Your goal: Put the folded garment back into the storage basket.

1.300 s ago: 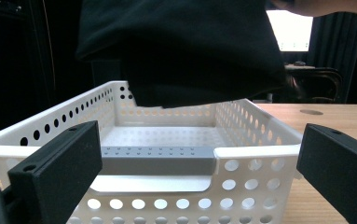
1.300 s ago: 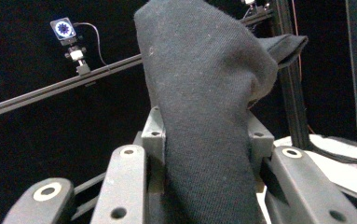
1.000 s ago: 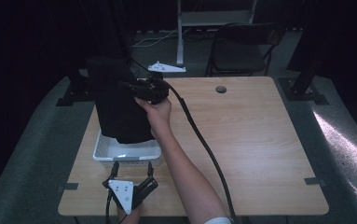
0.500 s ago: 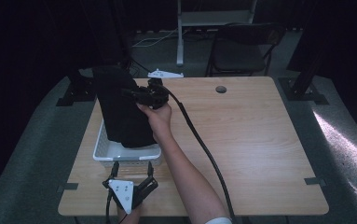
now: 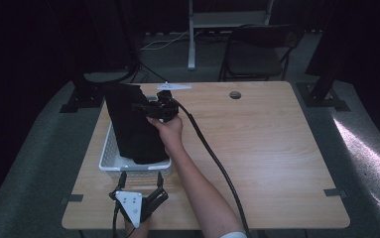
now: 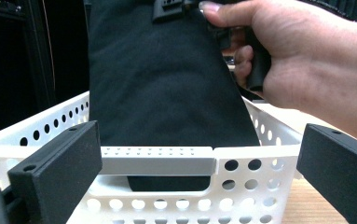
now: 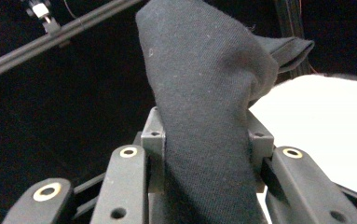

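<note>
A: From above, what is on the table (image 5: 277, 163)?

B: A white basket (image 5: 109, 148) with holes in its walls stands near the left front of the wooden top. A black cloth (image 5: 133, 124) hangs down into it, its lower end inside the basket and its upper part held up above the far rim.

A: Who holds it?

B: The right gripper (image 5: 150, 107), in the person's right hand (image 5: 166, 128), reaches in over the basket's right side and meets the cloth near its top. A black cable (image 5: 217, 163) trails from it back across the table. The left gripper (image 5: 140, 181) sits at the front edge, just before the basket's near wall, jaws spread and pointing at it.

A: And from the left gripper view?

B: Its two black jaws stand wide apart with nothing between them, one on either side of the basket's (image 6: 167, 161) near wall. Behind that wall the cloth (image 6: 162, 79) drops into the basket, and the right hand (image 6: 302, 56) grips its tool at the upper right.

A: The right gripper view?

B: The cloth (image 7: 209, 107) rises from between that gripper's jaws (image 7: 206, 154), which are clamped on it from both sides. A fold of it sticks out to the right, against the bright table (image 7: 330, 121).
</note>
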Available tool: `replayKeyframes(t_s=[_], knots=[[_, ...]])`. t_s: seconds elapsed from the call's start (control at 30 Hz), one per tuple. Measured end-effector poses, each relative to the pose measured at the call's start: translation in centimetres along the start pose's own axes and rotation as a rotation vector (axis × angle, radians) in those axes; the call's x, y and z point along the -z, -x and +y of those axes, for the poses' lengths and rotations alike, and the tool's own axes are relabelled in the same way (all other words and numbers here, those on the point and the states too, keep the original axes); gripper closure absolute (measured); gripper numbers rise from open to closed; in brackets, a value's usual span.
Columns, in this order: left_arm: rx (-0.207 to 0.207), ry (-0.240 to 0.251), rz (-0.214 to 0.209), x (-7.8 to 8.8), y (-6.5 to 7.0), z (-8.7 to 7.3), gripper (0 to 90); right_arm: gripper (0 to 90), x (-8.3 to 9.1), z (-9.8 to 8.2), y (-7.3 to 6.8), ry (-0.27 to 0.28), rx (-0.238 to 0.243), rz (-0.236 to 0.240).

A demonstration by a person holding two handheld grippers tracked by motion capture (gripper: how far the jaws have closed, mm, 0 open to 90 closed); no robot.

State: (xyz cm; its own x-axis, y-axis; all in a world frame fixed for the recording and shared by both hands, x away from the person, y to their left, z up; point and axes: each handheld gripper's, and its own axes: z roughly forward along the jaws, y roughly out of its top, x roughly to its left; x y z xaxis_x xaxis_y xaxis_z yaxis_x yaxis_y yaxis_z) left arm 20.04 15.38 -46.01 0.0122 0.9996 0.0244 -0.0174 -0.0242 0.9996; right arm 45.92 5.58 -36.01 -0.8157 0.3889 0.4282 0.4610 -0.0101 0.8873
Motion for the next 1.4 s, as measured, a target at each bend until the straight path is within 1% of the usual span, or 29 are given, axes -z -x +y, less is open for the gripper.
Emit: replayKeyframes(t_s=[0.1, 0.17, 0.23, 0.33, 0.47, 0.53, 0.6, 0.67, 0.77, 0.83, 0.87, 0.9, 0.93, 0.97, 1.0, 1.03, 1.07, 1.1, 1.13, 1.17, 1.23, 1.3, 1.33, 1.37, 1.4], knots=[[0.000, 0.000, 0.000, 0.0, 0.0, 0.0, 0.7, 62.1, -0.2, -0.3, 0.4, -0.038, -0.006, -0.011], [0.000, -0.001, 0.000, 0.0, 0.0, 0.0, 0.7, 61.8, -0.3, -0.4, 0.6, -0.060, -0.002, -0.022], [0.000, 0.000, 0.000, 0.0, 0.0, 0.0, 0.8, 61.5, -0.3, -0.5, 0.9, -0.077, 0.010, -0.040], [0.000, -0.001, 0.000, 0.0, 0.0, 0.0, 0.8, 61.2, -0.2, -0.7, 1.4, -0.099, 0.012, -0.063], [0.000, -0.001, 0.000, 0.0, 0.0, 0.0, 0.8, 60.8, -0.1, -0.8, 2.0, -0.109, -0.004, -0.071], [0.000, -0.001, 0.000, 0.0, 0.0, 0.0, 0.8, 60.5, -0.2, -0.8, 2.3, -0.134, -0.005, -0.098], [0.000, -0.001, 0.000, 0.0, 0.0, 0.0, 0.8, 60.2, -0.3, -0.9, 2.4, -0.141, -0.006, -0.103], [0.000, -0.001, 0.000, 0.0, 0.0, 0.0, 0.8, 59.7, -0.3, -1.0, 2.6, -0.160, -0.017, -0.124], [0.001, -0.001, 0.000, 0.0, 0.0, 0.0, 0.8, 58.0, -0.3, -1.0, 2.9, -0.170, -0.039, -0.128], [0.002, 0.001, 0.000, 0.0, 0.0, 0.0, 0.7, 56.5, -0.4, -0.9, 3.0, -0.187, -0.035, -0.138], [0.002, 0.001, 0.000, 0.0, 0.0, 0.0, 0.8, 54.1, -0.5, -0.9, 3.0, -0.212, -0.036, -0.161], [0.002, 0.000, 0.000, 0.0, 0.0, 0.0, 0.8, 52.7, -0.6, -0.9, 3.0, -0.229, -0.039, -0.174], [0.002, 0.000, 0.000, 0.0, 0.0, 0.0, 0.8, 50.1, -0.7, -0.9, 3.0, -0.250, -0.034, -0.202], [0.002, 0.000, 0.000, 0.0, 0.0, 0.0, 0.8, 50.1, -0.7, -0.9, 3.0, -0.250, -0.034, -0.202], [0.002, 0.001, 0.000, 0.0, 0.0, 0.0, 0.8, 48.1, -0.8, -0.9, 3.0, -0.263, -0.026, -0.228], [0.002, 0.001, 0.000, 0.0, 0.0, 0.0, 0.8, 46.2, -1.0, -1.0, 3.0, -0.292, 0.006, -0.271], [0.002, 0.001, 0.000, 0.0, 0.0, 0.0, 0.8, 41.0, -1.2, -1.2, 3.1, -0.334, 0.025, -0.307], [0.002, 0.001, 0.000, 0.0, 0.0, 0.0, 0.8, 41.0, -1.2, -1.2, 3.1, -0.334, 0.025, -0.307], [0.002, 0.001, 0.000, 0.0, 0.0, 0.0, 0.8, 36.3, -1.1, -1.2, 3.2, -0.335, 0.037, -0.320], [0.002, 0.001, 0.000, 0.0, 0.0, 0.0, 0.8, 36.3, -1.1, -1.2, 3.2, -0.335, 0.037, -0.320], [0.002, 0.000, 0.000, 0.0, 0.0, 0.0, 0.8, 32.4, -0.8, -1.0, 3.3, -0.325, 0.032, -0.333], [0.002, 0.001, 0.001, 0.0, 0.0, 0.0, 0.8, 30.9, -0.6, -0.9, 3.5, -0.314, 0.004, -0.297], [0.002, 0.001, 0.001, 0.0, 0.0, 0.0, 0.8, 29.3, -0.5, -0.9, 3.6, -0.310, -0.015, -0.266], [0.002, 0.000, 0.001, 0.0, 0.0, 0.0, 0.8, 29.1, -0.4, -1.0, 3.6, -0.308, -0.026, -0.242], [0.002, 0.000, 0.001, 0.0, 0.0, 0.0, 0.7, 28.2, -0.3, -1.1, 3.4, -0.313, -0.022, -0.206]])
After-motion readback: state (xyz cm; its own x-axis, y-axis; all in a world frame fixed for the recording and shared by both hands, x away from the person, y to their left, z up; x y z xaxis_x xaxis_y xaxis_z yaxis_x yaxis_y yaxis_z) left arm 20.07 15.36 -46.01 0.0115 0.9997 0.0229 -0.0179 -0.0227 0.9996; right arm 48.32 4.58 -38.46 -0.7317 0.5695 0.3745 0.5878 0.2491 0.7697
